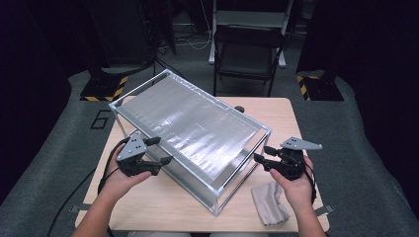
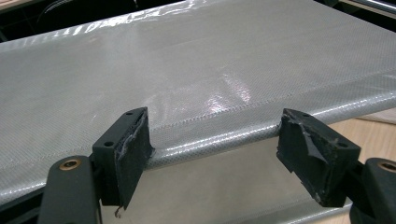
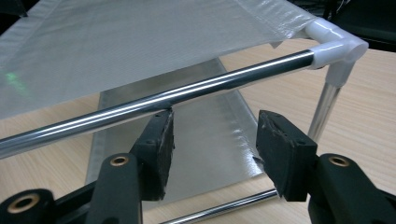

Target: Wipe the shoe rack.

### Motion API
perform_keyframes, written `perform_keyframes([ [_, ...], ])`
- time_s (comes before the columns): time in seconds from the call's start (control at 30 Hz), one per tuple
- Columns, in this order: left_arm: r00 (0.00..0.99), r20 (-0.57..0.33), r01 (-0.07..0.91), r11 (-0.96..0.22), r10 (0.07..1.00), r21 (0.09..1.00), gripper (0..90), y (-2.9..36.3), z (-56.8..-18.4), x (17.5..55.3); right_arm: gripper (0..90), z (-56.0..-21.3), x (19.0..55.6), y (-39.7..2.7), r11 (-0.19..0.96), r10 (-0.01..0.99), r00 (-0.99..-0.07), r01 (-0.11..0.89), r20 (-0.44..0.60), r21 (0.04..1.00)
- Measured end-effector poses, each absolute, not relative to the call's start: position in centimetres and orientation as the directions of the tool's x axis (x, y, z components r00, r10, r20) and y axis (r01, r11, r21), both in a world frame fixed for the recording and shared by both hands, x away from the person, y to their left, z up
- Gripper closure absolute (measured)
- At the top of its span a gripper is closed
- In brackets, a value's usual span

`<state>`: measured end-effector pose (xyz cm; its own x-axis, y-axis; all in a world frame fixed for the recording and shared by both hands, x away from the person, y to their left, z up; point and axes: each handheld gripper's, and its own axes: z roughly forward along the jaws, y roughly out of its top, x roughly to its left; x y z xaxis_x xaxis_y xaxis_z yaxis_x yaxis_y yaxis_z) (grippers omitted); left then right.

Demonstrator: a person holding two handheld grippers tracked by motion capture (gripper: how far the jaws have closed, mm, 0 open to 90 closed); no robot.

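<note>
Flanking rack (image 1: 197, 128) — tools (image 1: 157, 153) level, agape

One rack (image 1: 216, 195) is standing on the table (image 1: 163, 207), and it is carrying two grey fabric shelves, one on top (image 1: 190, 123) and one at the bottom (image 1: 237, 167). One folded cloth (image 1: 269, 201) is lying just beside the rack's near corner. Two grippers are hovering at the rack, one (image 1: 160, 150) at its left long side, one (image 1: 263, 156) at its right end. One chair (image 1: 247, 52) is standing beyond the rack.
</note>
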<state>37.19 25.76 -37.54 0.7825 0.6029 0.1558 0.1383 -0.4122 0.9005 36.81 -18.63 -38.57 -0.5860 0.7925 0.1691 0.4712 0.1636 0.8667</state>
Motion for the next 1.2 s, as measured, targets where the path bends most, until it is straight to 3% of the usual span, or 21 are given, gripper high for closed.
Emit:
perform_keyframes([
  [0.27, 0.768, 0.171, 0.136, -0.419, 0.617, 0.898, 25.1, 24.4, -37.7, 37.1, 45.0, -38.0, 36.3, -18.6, 0.127, 0.778, -0.596, 0.459, 0.199, 0.880],
  [0.63, 0.768, 0.157, 0.140, -0.403, 0.620, 0.905, 24.9, 24.1, -37.8, 37.0, 36.3, -37.3, 36.5, -17.9, 0.071, 0.773, -0.585, 0.463, 0.244, 0.884],
  [0.87, 0.772, 0.164, 0.137, -0.413, 0.614, 0.901, 24.9, 24.0, -37.8, 36.6, 32.7, -37.2, 36.8, -17.1, 0.102, 0.794, -0.572, 0.458, 0.204, 0.883],
  [1.2, 0.777, 0.152, 0.145, -0.409, 0.611, 0.901, 25.5, 24.3, -37.8, 35.9, 34.4, -37.0, 37.3, -16.5, 0.127, 0.794, -0.576, 0.470, 0.194, 0.873],
])
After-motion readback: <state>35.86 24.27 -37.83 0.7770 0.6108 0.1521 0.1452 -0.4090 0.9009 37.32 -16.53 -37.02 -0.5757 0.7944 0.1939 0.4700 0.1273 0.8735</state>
